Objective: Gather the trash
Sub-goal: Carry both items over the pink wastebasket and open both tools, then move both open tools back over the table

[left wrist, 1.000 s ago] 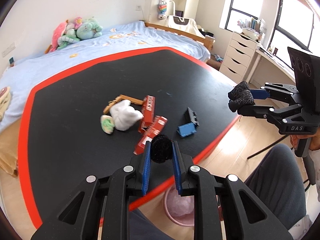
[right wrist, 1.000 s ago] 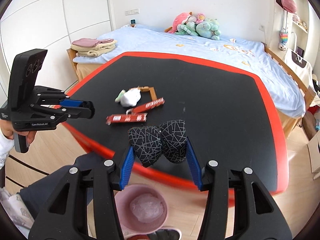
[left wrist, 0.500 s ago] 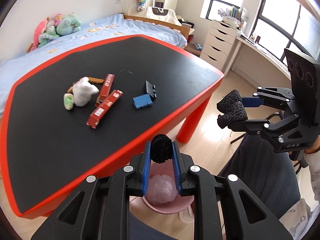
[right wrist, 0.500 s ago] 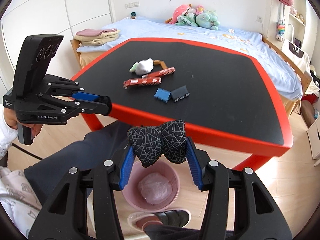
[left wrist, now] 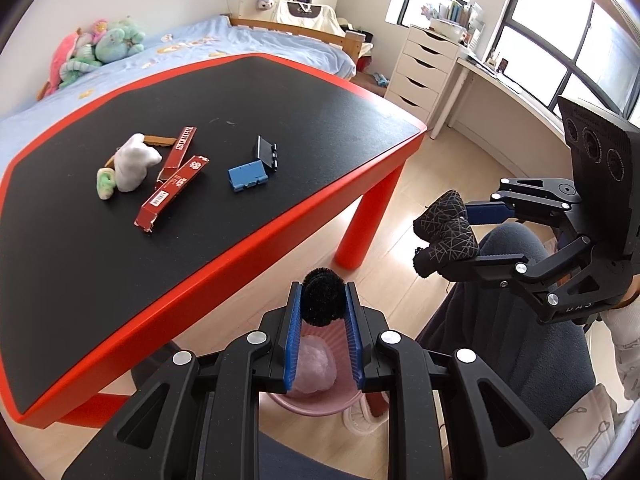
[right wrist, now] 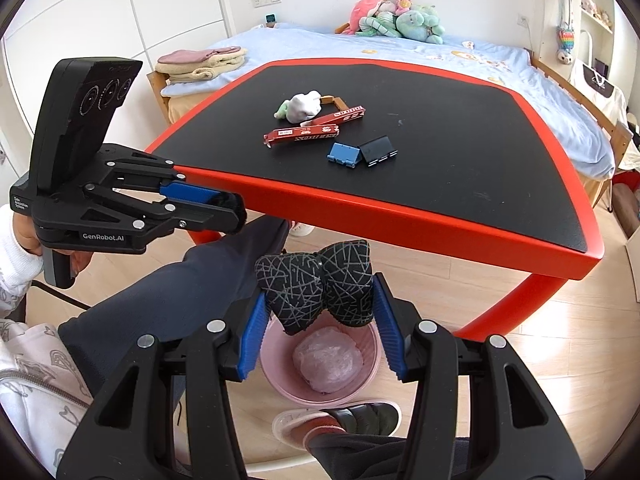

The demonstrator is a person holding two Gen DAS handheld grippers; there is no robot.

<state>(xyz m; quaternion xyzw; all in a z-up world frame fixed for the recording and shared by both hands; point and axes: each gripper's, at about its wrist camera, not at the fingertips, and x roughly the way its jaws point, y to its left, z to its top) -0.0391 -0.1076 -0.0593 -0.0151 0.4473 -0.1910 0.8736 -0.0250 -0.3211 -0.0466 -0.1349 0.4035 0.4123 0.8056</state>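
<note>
Both loads are hanging over the pink bin (right wrist: 320,360) for the drop; the left hand-held gripper (left wrist: 322,300) is easing its jaws around a black puff (left wrist: 322,300), the right hand-held gripper (right wrist: 318,300) is loosening on a webbed wad (right wrist: 316,284); next, jaws are needing to part wider, then back to the counter (right wrist: 400,204).

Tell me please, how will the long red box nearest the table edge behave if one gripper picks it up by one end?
The long red box looks like thin cardboard with a torn end, so it is probably light and may crush between the fingers. Being long and slim, it would likely droop or swing when held by one end. It lies flat on the table, so rolling seems unlikely.
</note>
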